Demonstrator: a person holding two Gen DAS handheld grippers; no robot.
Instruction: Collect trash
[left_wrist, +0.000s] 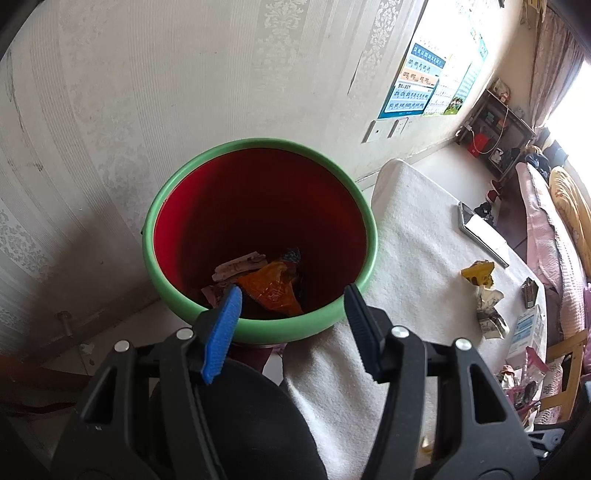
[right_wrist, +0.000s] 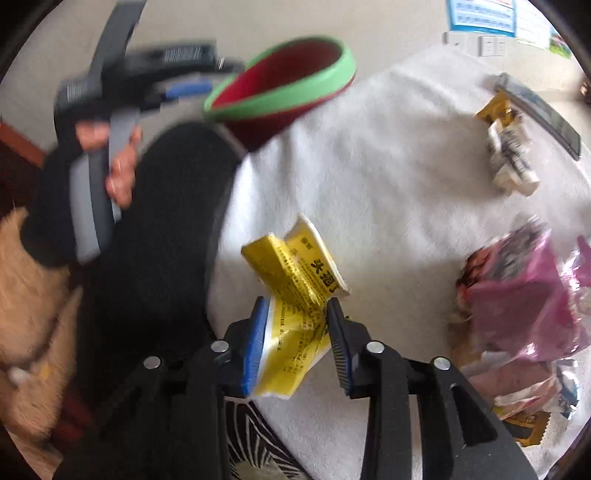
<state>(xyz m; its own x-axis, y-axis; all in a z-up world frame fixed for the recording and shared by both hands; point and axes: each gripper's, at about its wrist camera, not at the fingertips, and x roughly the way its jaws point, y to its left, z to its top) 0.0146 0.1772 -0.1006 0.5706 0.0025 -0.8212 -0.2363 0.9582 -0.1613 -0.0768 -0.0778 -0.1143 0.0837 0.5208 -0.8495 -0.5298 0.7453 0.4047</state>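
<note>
White cloth (left_wrist: 413, 258) — patterned wallpaper (left_wrist: 147, 92)

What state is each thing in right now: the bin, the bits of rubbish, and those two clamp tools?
Bin: upright, open-topped, wrappers at its bottom.
Orange wrapper: lying inside the bin.
Yellow packet: crumpled, between the right tool's pads, on the white cloth.
Pink bag: lying on the cloth, uncollected.
Left tool: open, empty, over the bin's rim.
Right tool: shut on the yellow packet.
</note>
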